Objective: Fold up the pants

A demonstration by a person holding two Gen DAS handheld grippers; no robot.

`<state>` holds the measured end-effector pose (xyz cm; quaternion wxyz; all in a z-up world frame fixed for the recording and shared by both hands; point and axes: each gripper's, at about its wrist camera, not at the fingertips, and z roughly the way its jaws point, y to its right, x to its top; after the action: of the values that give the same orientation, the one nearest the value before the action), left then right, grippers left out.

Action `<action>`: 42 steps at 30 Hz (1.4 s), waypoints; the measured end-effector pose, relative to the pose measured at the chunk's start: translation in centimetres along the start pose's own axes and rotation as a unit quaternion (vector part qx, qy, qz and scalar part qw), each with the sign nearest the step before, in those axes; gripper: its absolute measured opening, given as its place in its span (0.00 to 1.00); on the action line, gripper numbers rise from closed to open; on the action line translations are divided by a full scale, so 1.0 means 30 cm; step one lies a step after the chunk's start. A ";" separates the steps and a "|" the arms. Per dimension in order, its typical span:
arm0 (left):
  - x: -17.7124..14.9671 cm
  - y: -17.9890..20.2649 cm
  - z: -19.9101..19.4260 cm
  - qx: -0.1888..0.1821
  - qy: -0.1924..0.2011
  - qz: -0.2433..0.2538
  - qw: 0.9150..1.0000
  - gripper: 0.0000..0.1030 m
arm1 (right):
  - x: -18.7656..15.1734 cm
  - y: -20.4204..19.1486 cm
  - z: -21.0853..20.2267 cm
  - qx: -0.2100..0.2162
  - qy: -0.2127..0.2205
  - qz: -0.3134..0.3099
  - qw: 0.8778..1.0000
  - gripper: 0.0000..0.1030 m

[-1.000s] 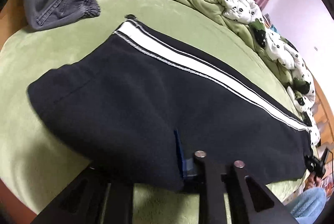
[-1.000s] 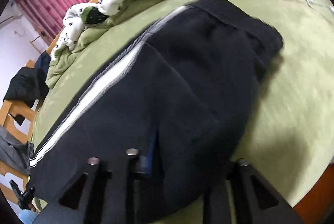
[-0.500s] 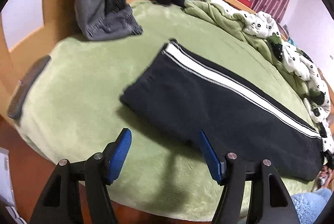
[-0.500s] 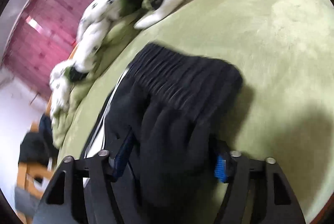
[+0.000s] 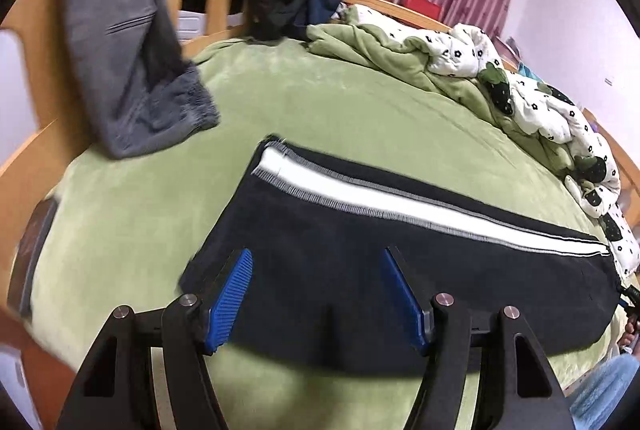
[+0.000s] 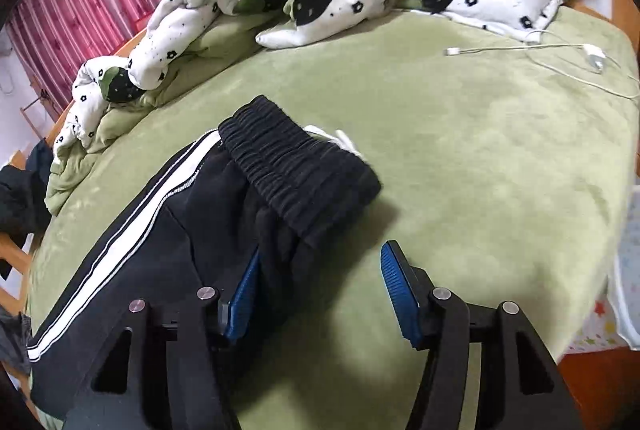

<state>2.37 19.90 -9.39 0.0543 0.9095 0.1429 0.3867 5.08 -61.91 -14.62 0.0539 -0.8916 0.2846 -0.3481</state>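
pants (image 5: pixel 360 250): black, white side stripe, folded lengthwise on green bed (image 5: pixel 360 117); ribbed waistband (image 6: pixel 296 169) far
left gripper (image 5: pixel 316 294): jaws apart, empty
right gripper (image 6: pixel 320 294): jaws just opening, nothing gripped

No readable text, label or brand anywhere; views perhaps too blurred.

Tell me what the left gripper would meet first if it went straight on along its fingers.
Most likely the black track pants lying flat on the green bed cover. The left gripper is open, tilted down over the cuff end, with nothing between its pads; depth is uncertain.
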 end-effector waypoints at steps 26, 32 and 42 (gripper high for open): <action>0.251 -0.154 0.532 0.061 -0.023 -0.045 0.997 0.19 | -0.100 -0.976 0.119 0.011 -0.005 -0.299 0.954 0.57; 0.246 -0.155 0.522 0.055 -0.019 -0.042 0.997 0.19 | -0.129 -1.090 0.238 0.055 -0.041 -0.399 0.914 0.60; 0.254 -0.151 0.512 0.051 -0.015 -0.036 0.998 0.19 | -0.151 -1.159 0.412 0.115 -0.130 -0.465 0.868 0.66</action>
<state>17.46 26.71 -15.79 0.0239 0.9111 0.1939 0.3630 26.76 -31.76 -16.34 0.0245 -0.9452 -0.2149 -0.2445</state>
